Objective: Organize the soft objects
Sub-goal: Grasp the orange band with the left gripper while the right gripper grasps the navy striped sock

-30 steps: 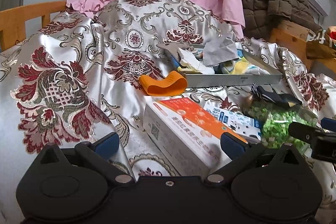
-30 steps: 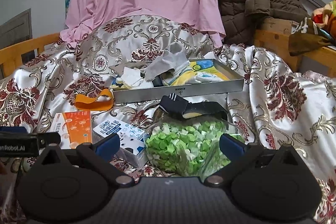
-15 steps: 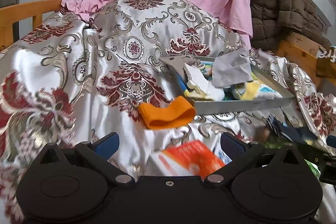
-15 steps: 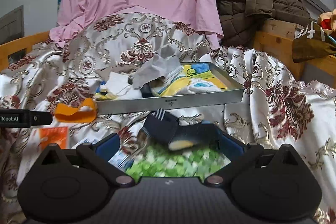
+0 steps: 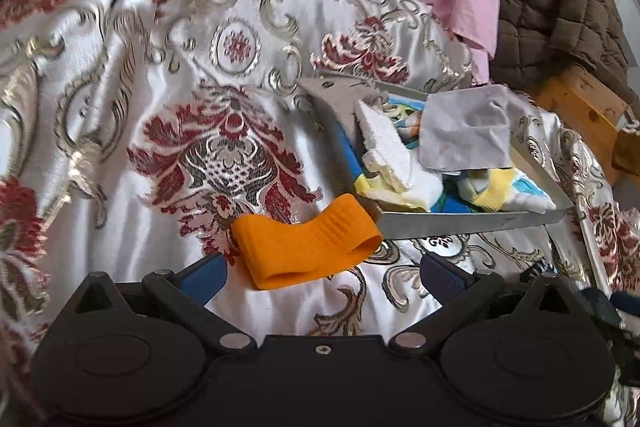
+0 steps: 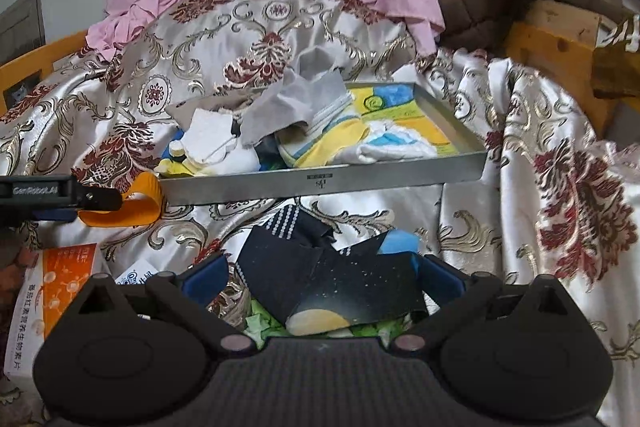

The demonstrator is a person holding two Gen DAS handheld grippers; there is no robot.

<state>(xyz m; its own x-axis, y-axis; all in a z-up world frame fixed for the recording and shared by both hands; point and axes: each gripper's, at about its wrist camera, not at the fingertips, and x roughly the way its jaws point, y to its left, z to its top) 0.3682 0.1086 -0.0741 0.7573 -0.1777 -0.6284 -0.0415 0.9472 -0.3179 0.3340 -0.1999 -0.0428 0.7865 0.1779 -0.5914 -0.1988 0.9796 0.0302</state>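
Observation:
An orange fabric band (image 5: 304, 247) lies on the patterned satin cloth, just in front of my open left gripper (image 5: 324, 277), between its blue fingertips. It also shows in the right wrist view (image 6: 128, 207), where the left gripper reaches it from the left. A dark navy sock (image 6: 332, 275) with a yellow toe lies between the fingers of my open right gripper (image 6: 324, 277). A metal tray (image 6: 320, 181) behind holds several socks and cloths, among them a grey cloth (image 5: 464, 131).
An orange and white box (image 6: 52, 291) and a small blue and white pack lie at the lower left. A bag of green bits (image 6: 260, 323) lies under the navy sock. Pink sheet, brown quilt and wooden frame stand behind.
Both grippers have moved forward. The left one has passed over the box and reached the orange band. The right one has closed in on the navy sock over the green bag.

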